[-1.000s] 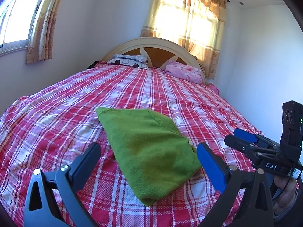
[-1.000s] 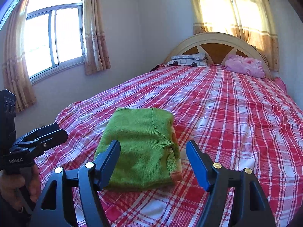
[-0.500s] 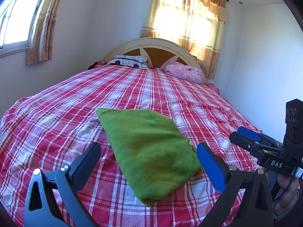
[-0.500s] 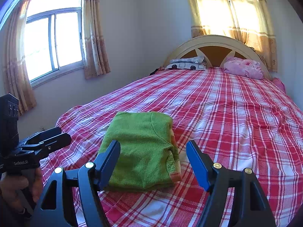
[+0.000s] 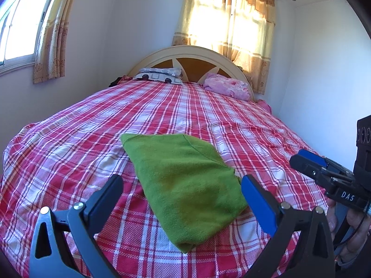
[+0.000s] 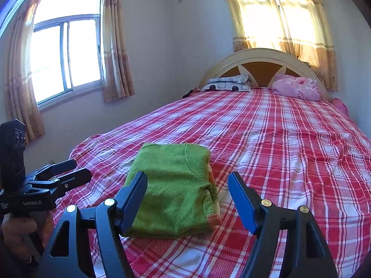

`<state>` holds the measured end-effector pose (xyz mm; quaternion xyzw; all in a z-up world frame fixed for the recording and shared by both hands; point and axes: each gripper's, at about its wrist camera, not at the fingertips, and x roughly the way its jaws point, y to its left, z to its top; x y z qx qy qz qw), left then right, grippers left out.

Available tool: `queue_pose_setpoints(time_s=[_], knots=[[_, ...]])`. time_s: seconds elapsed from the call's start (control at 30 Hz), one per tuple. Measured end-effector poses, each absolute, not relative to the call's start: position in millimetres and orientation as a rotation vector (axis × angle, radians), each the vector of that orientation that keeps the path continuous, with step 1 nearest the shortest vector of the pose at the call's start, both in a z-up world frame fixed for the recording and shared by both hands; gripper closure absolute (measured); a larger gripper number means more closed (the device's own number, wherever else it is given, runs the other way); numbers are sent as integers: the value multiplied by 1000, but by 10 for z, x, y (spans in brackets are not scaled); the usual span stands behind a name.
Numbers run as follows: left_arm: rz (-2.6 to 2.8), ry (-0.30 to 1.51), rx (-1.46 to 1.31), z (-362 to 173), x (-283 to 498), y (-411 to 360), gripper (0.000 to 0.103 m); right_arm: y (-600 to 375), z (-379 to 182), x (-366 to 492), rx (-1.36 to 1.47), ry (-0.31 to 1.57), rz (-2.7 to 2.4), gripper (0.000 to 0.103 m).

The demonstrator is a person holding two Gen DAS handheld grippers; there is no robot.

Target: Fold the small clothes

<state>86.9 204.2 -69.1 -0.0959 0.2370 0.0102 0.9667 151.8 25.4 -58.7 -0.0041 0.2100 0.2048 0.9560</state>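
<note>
On the red plaid bed (image 5: 162,115) – folded green garment (image 5: 185,180) – both grippers hover, jaws apart, empty.

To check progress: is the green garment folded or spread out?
Folded. The green garment lies as a compact, layered rectangle on the bed, with stacked edges showing at its near corner.

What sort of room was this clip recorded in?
A home bedroom, by the look of it. A large bed with a red plaid cover fills the view, with an arched headboard and pillows at its far end. Curtained windows sit on two walls. A folded green garment lies on the bed.
</note>
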Motion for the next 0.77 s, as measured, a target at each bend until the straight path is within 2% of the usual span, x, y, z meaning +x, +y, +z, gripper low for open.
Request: queue_pose_setpoints(time_s=[0.77], knots=[[148,431,-162,-666,830,2109,0,312,-637,1485,-26,438,442,30]])
